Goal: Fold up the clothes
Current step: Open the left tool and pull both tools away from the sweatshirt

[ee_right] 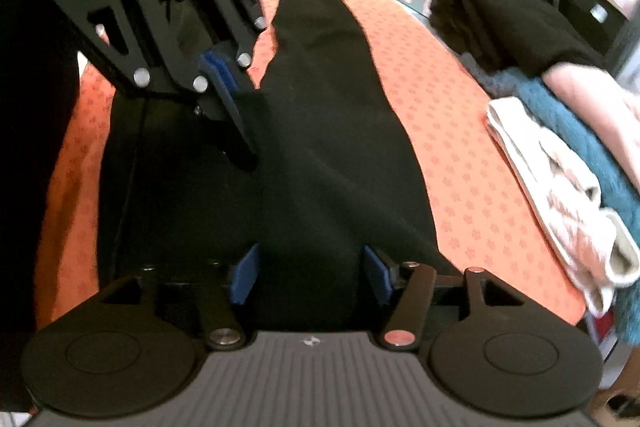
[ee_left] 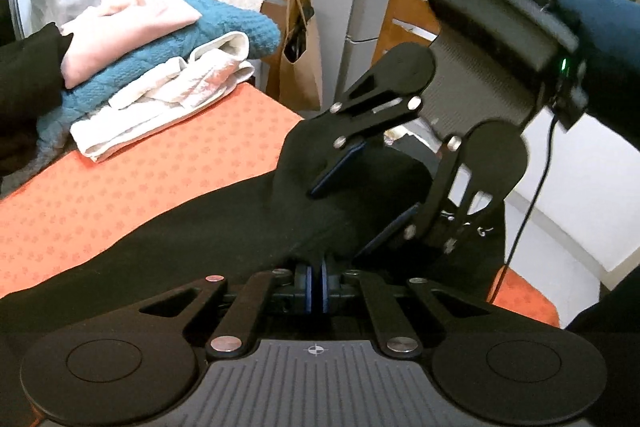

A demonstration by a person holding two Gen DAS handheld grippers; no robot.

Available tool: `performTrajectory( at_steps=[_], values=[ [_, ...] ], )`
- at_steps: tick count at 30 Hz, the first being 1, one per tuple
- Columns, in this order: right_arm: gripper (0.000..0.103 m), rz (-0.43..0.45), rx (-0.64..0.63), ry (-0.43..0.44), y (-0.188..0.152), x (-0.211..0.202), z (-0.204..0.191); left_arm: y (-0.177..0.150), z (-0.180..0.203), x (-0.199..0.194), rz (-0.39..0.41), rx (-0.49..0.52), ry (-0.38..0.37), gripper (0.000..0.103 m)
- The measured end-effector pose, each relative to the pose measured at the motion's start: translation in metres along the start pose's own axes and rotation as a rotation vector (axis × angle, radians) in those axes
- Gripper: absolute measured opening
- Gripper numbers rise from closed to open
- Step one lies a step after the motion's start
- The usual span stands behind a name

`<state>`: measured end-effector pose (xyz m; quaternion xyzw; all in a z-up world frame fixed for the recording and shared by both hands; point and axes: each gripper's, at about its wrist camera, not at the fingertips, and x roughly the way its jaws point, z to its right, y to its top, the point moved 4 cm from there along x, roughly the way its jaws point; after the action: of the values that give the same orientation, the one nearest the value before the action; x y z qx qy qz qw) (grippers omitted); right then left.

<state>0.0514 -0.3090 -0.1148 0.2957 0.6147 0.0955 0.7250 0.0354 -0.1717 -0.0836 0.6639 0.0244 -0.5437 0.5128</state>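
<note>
Black garment (ee_right: 328,131) is pinched by left gripper (ee_left: 316,289); right gripper (ee_right: 310,277) is released. Edges are best aligned before creasing.

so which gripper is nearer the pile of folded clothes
Left. The left gripper is shut on the black garment on the pile's side; the right gripper hangs open farther away.

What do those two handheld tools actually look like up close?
Both match. The left tool and right tool have matte black linkage arms joined by silver rivets, round black discs on either side, and a ribbed grey body with a small crosshair mark. The fingers carry blue pads. The right one has a green light and a thin black cable. The person wears a dark blue sleeve.
</note>
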Motion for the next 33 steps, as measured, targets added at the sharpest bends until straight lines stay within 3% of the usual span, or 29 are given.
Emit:
performTrajectory(
  at_steps=[7, 14, 20, 25, 29, 33],
  values=[
    [0.063, -0.014, 0.124, -0.044, -0.030, -0.032, 0.010, 0.000, 0.001, 0.007, 0.000, -0.009, 0.023, 0.007],
    [0.063, -0.029, 0.137, -0.063, -0.038, -0.034, 0.007, -0.002, 0.000, 0.008, -0.043, 0.008, 0.018, 0.010],
    [0.063, -0.056, 0.262, -0.095, -0.044, -0.046, 0.038, -0.014, -0.012, -0.024, -0.084, 0.030, -0.006, 0.014],
    [0.063, -0.048, 0.381, -0.130, -0.053, -0.064, 0.079, -0.011, -0.045, -0.040, -0.093, -0.014, 0.066, 0.025],
    [0.063, -0.045, 0.436, -0.163, -0.061, -0.073, 0.108, 0.002, -0.081, -0.025, -0.107, -0.012, 0.162, 0.029],
    [0.063, -0.047, 0.479, -0.176, -0.071, -0.073, 0.127, 0.020, -0.106, 0.001, -0.124, 0.012, 0.180, 0.037]
  ],
)
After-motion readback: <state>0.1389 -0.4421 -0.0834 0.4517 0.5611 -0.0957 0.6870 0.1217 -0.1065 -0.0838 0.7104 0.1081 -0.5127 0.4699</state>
